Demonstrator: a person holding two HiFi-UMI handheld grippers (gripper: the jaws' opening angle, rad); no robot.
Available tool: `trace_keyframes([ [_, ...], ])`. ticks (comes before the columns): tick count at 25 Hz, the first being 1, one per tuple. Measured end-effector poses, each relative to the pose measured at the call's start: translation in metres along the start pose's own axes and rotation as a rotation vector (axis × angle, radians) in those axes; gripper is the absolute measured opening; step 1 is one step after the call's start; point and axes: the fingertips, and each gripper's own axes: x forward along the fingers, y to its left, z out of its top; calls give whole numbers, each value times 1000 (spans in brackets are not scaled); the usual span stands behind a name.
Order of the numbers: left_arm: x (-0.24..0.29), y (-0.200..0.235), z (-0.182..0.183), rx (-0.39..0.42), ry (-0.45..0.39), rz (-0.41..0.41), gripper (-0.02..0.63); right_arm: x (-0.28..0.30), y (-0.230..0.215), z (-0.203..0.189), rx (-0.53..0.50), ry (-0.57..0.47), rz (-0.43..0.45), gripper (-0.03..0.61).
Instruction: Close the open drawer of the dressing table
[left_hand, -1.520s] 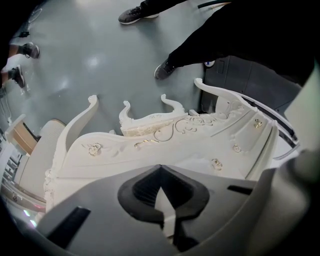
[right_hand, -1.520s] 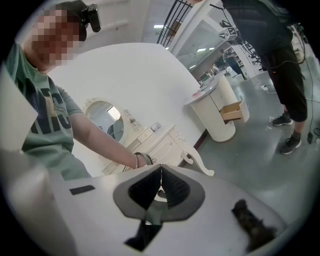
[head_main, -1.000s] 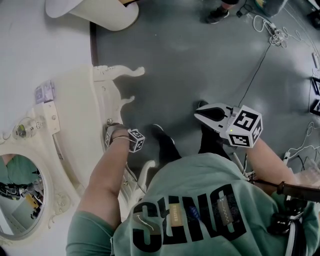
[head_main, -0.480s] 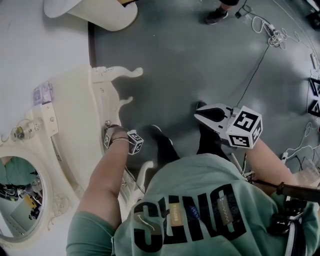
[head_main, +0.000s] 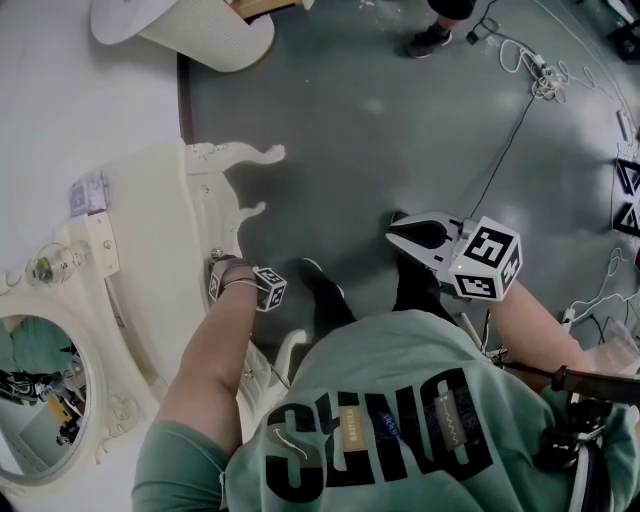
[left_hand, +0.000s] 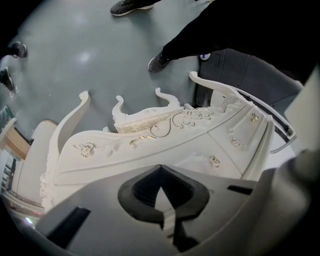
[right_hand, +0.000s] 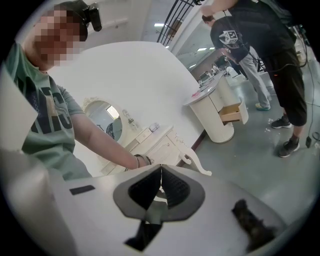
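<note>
The cream dressing table (head_main: 150, 230) stands against the wall at the left, with its oval mirror (head_main: 40, 395) at the lower left. My left gripper (head_main: 222, 272) is shut and empty, its tip up against the table's front beside a small knob (head_main: 215, 253). In the left gripper view the shut left gripper (left_hand: 160, 168) faces the carved front (left_hand: 165, 125), and the drawer fronts with their knobs (left_hand: 214, 161) look flush. My right gripper (head_main: 394, 233) hangs shut and empty over the grey floor, well clear of the table. In its own view the right gripper (right_hand: 161, 168) points toward the table (right_hand: 157, 142).
A round white cabinet (head_main: 200, 30) stands at the top left, and its wooden drawer (right_hand: 231, 114) is pulled out. Another person (right_hand: 265, 45) stands near it. Cables (head_main: 540, 70) trail over the floor at the right. My own feet (head_main: 325, 290) are by the table leg (head_main: 255, 152).
</note>
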Motion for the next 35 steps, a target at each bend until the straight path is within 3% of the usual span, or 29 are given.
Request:
trace_keyframes([
  [4, -3, 2, 1, -68, -61, -1, 8, -5, 2, 5, -6, -9, -8, 12],
  [12, -50, 16, 7, -257, -275, 8, 8, -24, 13, 25, -39, -39, -16, 12],
  [16, -79, 31, -5, -366, -354, 4, 8, -37, 13, 42, -75, -51, -21, 12],
  [21, -110, 18, -21, -459, -441, 1, 8, -53, 31, 54, -102, -51, -11, 12],
  [28, -158, 20, -52, -737, -583, -24, 8, -83, 34, 83, -198, -26, 34, 12],
  [35, -208, -18, -55, -1045, -785, -72, 8, -95, 50, 84, -260, 46, 144, 12],
])
